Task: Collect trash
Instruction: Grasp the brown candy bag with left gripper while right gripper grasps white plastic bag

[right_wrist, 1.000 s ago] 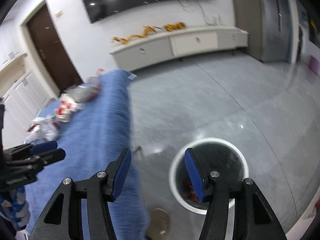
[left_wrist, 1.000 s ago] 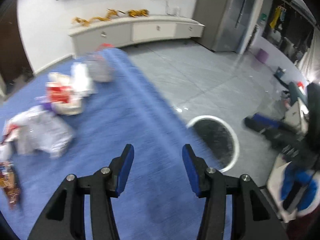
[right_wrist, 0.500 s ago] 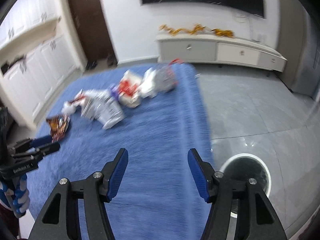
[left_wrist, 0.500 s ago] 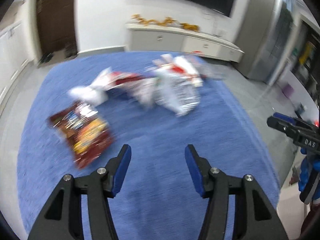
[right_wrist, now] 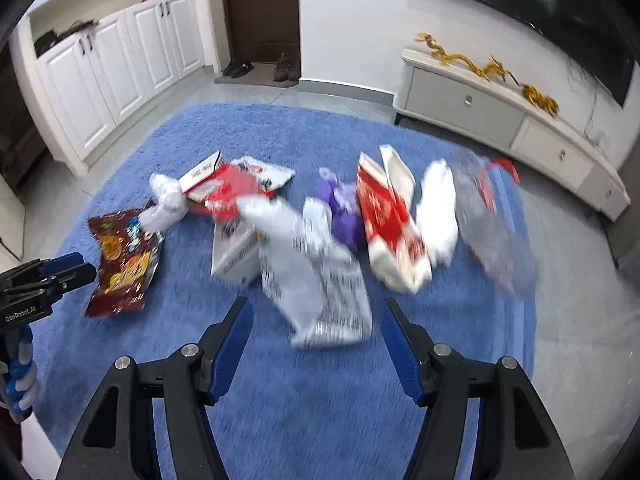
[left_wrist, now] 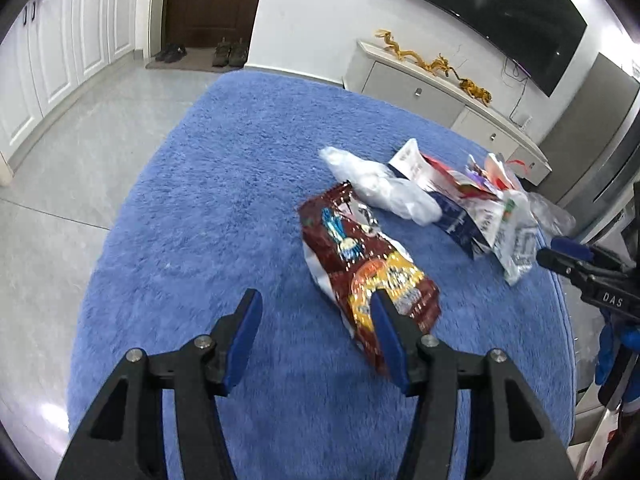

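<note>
A: Trash location? Landmark is the brown snack bag (left_wrist: 362, 268).

B: The bag lies flat on the blue rug (left_wrist: 224, 208). The white crumpled bag (left_wrist: 380, 184) touches its far end. Beyond that sit a red-and-white carton (right_wrist: 390, 220), a printed white bag (right_wrist: 320, 280) and clear plastic (right_wrist: 492, 224), all strung away from the snack bag toward the cabinet side.

A: Grippers?

B: Left gripper (left_wrist: 316, 334) hangs over the snack bag's near end, fingers apart, nothing between them; its right pad overlaps the bag in the left wrist view, contact unclear. Right gripper (right_wrist: 318, 340) is also spread and empty, just short of the printed white bag. Both sets of jaws have just been opening.

A: Step in hand?

B: Reaching in for a pick, probably. Judgement: the snack bag is thin and flat, so the left should come down over a raised edge or crease and pinch it, not press the flat face. Shag pile may snag a pad.

A: Room?

B: Grey tile floor (left_wrist: 52, 168) around the rug. Past the pile from the snack bag, a low white cabinet (right_wrist: 500, 120) with gold dragon ornaments (right_wrist: 480, 66), and a dark TV (left_wrist: 492, 12) above. A brown door (right_wrist: 260, 8) with shoes in front of it lies further off.
</note>
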`<state>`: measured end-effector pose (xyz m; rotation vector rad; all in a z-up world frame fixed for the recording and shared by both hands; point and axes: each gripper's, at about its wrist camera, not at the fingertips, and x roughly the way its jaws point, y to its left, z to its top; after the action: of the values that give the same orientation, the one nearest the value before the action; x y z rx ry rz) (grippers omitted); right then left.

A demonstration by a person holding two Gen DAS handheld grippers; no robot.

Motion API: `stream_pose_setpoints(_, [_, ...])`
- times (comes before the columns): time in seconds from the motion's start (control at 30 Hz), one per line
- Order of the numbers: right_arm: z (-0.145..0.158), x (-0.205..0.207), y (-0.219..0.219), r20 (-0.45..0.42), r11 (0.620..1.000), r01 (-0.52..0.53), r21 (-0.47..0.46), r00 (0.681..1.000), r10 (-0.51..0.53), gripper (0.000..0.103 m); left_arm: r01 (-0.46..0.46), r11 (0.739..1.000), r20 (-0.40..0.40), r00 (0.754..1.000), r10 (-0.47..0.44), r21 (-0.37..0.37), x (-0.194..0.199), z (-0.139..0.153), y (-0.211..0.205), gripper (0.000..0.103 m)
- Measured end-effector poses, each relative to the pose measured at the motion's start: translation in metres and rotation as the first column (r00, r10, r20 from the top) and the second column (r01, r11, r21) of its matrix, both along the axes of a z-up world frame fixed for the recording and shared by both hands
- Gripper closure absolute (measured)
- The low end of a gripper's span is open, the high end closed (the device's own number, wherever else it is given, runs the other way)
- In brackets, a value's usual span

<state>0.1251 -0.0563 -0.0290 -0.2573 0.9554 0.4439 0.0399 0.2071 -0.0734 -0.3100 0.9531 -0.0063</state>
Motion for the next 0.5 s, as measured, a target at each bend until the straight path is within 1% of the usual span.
stream_pose_setpoints(0.1, [0.002, 0.014, 0.015, 0.002, 0.999, -0.038, -0.036, 0.999, 0.039, 0.040, 0.006, 1.000, -0.013, 1.000, -0.006, -0.019, 0.013, -0.005, -0.001, 0.049])
stream_pose_setpoints(0.2, [-0.006, 0.028, 0.031, -0.021, 0.990, -0.082, -0.119, 0.997, 0.080, 0.041, 0.010, 1.000, -0.022, 1.000, -0.010, -0.030, 0.023, -0.010, -0.002, 0.049])
stream_pose_setpoints(0.27, [-0.014, 0.035, 0.039, -0.047, 0.983, -0.111, -0.149, 0.993, 0.105, 0.048, 0.013, 0.999, -0.032, 0.999, -0.014, -0.031, 0.028, -0.013, -0.003, 0.050])
stream_pose_setpoints(0.33, [-0.022, 0.039, 0.043, -0.065, 0.975, -0.130, -0.178, 0.991, 0.120, 0.057, 0.011, 1.000, -0.033, 0.999, -0.012, -0.021, 0.031, -0.015, -0.005, 0.050])
stream_pose_setpoints(0.37, [-0.024, 0.040, 0.045, -0.067, 0.972, -0.135, -0.194, 0.990, 0.125, 0.059, 0.014, 1.000, -0.031, 0.999, -0.014, -0.019, 0.032, -0.014, -0.005, 0.050])
stream_pose_setpoints(0.4, [-0.027, 0.040, 0.047, -0.068, 0.969, -0.141, -0.205, 0.989, 0.130, 0.063, 0.017, 1.000, -0.029, 0.999, -0.017, -0.020, 0.032, -0.014, -0.006, 0.050])
stream_pose_setpoints(0.43, [-0.028, 0.040, 0.047, -0.069, 0.968, -0.143, -0.208, 0.989, 0.131, 0.069, 0.019, 1.000, -0.027, 0.999, -0.019, -0.025, 0.033, -0.014, -0.007, 0.052])
stream_pose_setpoints(0.5, [-0.029, 0.041, 0.048, -0.068, 0.966, -0.141, -0.217, 0.989, 0.129, 0.077, 0.014, 1.000, -0.027, 1.000, -0.015, -0.023, 0.035, -0.014, -0.007, 0.062])
